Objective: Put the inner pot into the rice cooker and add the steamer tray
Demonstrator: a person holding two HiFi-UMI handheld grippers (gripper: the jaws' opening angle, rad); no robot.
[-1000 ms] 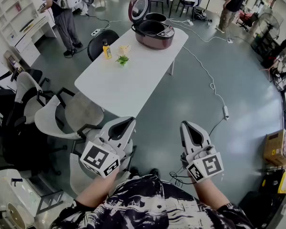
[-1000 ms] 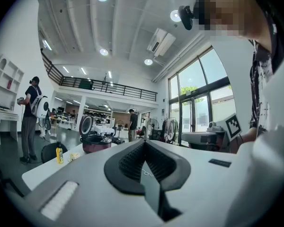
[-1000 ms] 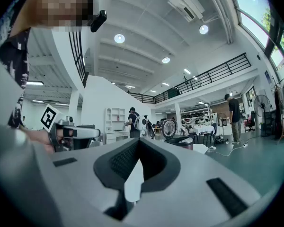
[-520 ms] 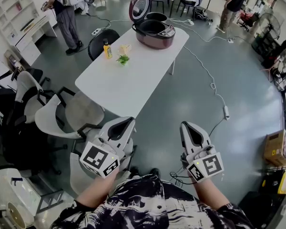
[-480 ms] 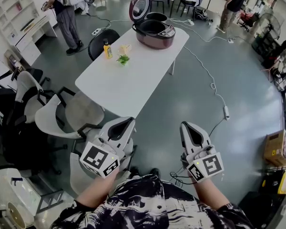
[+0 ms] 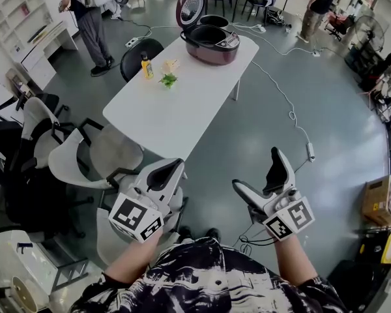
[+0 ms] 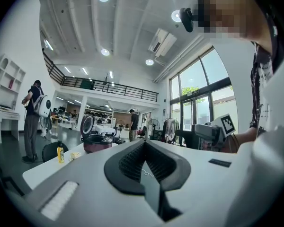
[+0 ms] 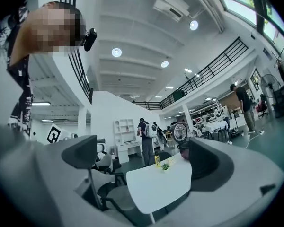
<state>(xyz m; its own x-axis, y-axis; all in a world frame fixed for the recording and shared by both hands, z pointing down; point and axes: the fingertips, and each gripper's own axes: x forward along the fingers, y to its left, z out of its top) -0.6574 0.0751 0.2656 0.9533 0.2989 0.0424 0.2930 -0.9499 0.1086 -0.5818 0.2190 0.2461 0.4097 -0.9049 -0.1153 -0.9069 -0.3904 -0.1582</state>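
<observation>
Right gripper (image 6: pixel 257 168): jaws have just been opening, now spread wide, nothing between them; left gripper (image 6: pixel 173 169): clenched, empty; rice cooker (image 6: pixel 210 43): lid up at the desk's (image 6: pixel 176 113) far end, both grippers off its near end, so probably a readying move, reach not yet begun.

Pot (image 6: pixel 213 22) half hidden behind rice cooker (image 6: pixel 212 46)

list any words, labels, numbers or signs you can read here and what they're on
No text can be read anywhere.
Markers on left cube and right cube: black-and-white square patterns, no letters.
Label on bottle: too small to read.
Print on rice cooker: too small to read, if there is any.
Print on box: too blurred to read, if there is any.
</observation>
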